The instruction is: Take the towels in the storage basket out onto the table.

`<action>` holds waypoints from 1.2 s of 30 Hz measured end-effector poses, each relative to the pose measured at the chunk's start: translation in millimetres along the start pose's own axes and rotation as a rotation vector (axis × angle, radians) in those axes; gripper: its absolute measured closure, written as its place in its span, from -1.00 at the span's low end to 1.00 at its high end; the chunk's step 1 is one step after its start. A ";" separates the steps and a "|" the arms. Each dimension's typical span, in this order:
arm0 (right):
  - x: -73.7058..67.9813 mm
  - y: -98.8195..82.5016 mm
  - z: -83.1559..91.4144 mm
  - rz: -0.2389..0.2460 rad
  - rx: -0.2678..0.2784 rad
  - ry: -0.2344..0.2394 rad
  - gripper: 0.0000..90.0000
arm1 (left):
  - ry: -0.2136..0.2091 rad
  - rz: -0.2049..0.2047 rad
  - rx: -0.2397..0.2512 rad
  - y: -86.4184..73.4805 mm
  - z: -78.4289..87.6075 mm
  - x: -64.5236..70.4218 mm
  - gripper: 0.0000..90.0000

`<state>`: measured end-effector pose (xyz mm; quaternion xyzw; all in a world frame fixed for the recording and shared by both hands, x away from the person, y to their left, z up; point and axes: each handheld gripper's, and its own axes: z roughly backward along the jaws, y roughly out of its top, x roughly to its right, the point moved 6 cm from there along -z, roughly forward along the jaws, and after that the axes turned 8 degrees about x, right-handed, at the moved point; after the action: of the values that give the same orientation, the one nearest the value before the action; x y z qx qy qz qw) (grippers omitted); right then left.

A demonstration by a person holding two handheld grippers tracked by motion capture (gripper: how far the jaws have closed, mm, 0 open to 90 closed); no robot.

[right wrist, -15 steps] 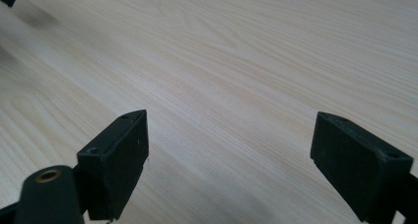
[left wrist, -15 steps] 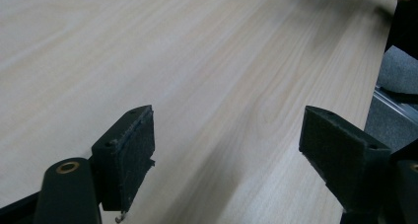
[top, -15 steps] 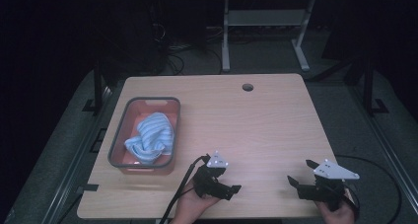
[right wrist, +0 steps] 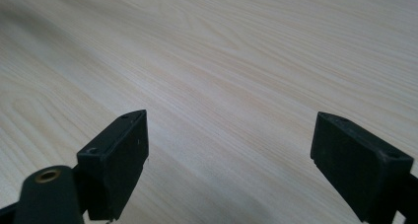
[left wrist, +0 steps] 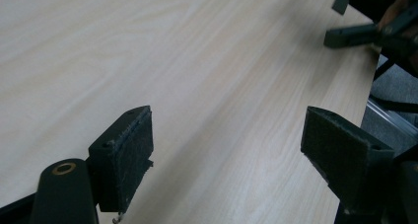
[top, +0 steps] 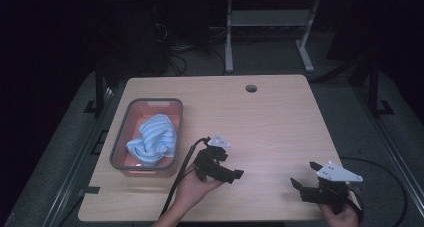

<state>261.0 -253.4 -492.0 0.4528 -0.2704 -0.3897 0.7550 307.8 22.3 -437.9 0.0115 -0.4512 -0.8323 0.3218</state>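
Cloth (top: pixel 152 139) is seen bunched in a bin (top: pixel 119 137) at left of the high view; it is judged soft and light, best pinched at a raised fold. In the left gripper (left wrist: pixel 224 150) view, fingers (left wrist: pixel 129 152) are spread wide over bare worktop (left wrist: pixel 197 61), nothing held. The right gripper (right wrist: pixel 229 160) view shows the same.

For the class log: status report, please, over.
Left gripper open, empty. Right gripper open, empty. Blue cloth in bin. Table bare between.
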 end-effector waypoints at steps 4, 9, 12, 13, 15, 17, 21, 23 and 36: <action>-0.1 0.3 -1.5 0.003 0.001 0.000 -0.69 | 0.021 -0.004 -0.008 15.2 7.2 -7.6 -0.57; 0.9 0.3 -0.3 -0.004 0.000 -0.003 -0.69 | 0.045 0.005 -0.010 25.2 12.8 -14.3 -0.58; 1.4 -0.2 0.6 -0.005 -0.001 -0.003 -0.69 | 0.051 0.005 -0.016 28.6 16.4 -17.3 -0.58; 1.4 -0.2 1.4 -0.010 0.000 -0.005 -0.69 | 0.054 0.007 -0.022 32.1 20.4 -19.7 -0.58; 1.7 0.2 1.8 -0.010 0.000 -0.009 -0.69 | 0.065 0.009 -0.009 35.6 24.7 -21.1 -0.58; 2.1 0.3 0.9 -0.006 0.001 -0.005 -0.69 | 0.064 0.013 -0.006 38.4 29.5 -22.7 -0.58; 1.4 0.3 0.2 -0.003 -0.002 -0.002 -0.69 | 0.087 0.011 -0.006 43.8 37.0 -28.1 -0.57; 2.0 0.2 0.9 -0.004 0.001 -0.004 -0.69 | 0.089 0.011 -0.006 45.6 40.5 -31.4 -0.57; 1.8 -0.1 1.2 -0.011 0.001 -0.005 -0.69 | 0.138 0.050 0.014 55.7 67.9 -56.6 -0.54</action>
<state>261.0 -255.6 -491.5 0.4536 -0.2699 -0.3946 0.7521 360.9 82.2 -370.7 0.0598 -0.4337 -0.8181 0.3729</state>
